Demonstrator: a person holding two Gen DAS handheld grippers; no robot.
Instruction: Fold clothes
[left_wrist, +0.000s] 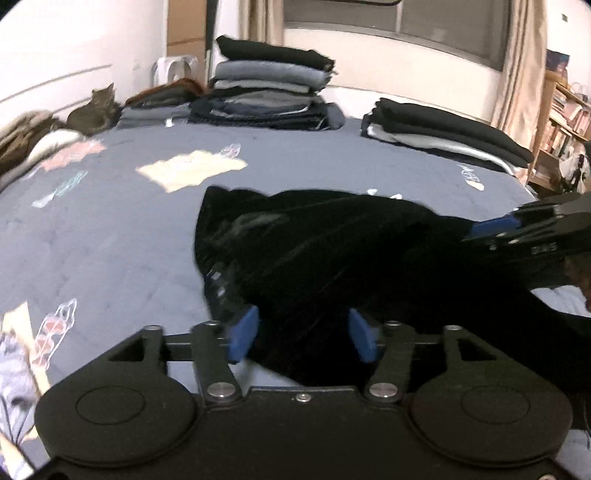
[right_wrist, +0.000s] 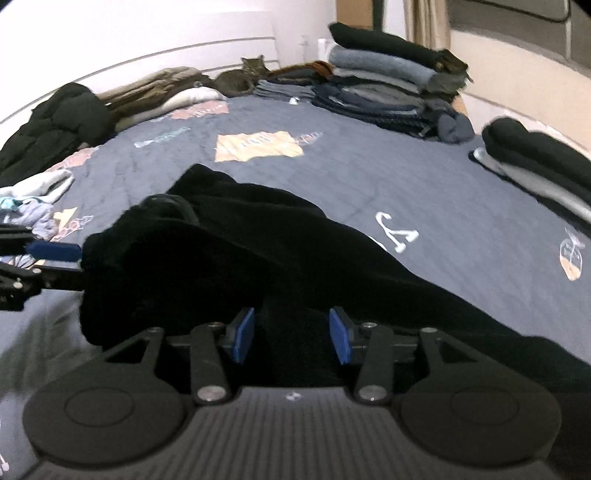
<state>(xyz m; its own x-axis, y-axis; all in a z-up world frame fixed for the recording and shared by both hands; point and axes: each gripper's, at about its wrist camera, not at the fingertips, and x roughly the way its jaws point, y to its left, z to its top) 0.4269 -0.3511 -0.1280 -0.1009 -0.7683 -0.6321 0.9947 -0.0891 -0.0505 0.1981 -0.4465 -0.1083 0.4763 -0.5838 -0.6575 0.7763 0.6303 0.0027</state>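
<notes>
Stacks (left_wrist: 269, 88): folded, far bed (left_wrist: 110, 240) edge.
Black garment (left_wrist: 332, 240): bunched, unfolded.
Left claw (left_wrist: 303, 336): grasping garment.
Right claw (right_wrist: 291, 339): grasping garment.

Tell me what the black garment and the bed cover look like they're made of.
The black garment looks like a soft, matte knit or fleece: it slumps in thick rounded folds with no shine, though blur hides the weave. The bed cover looks like quilted cotton, matte grey-blue, with stitched lines and printed patches.
</notes>
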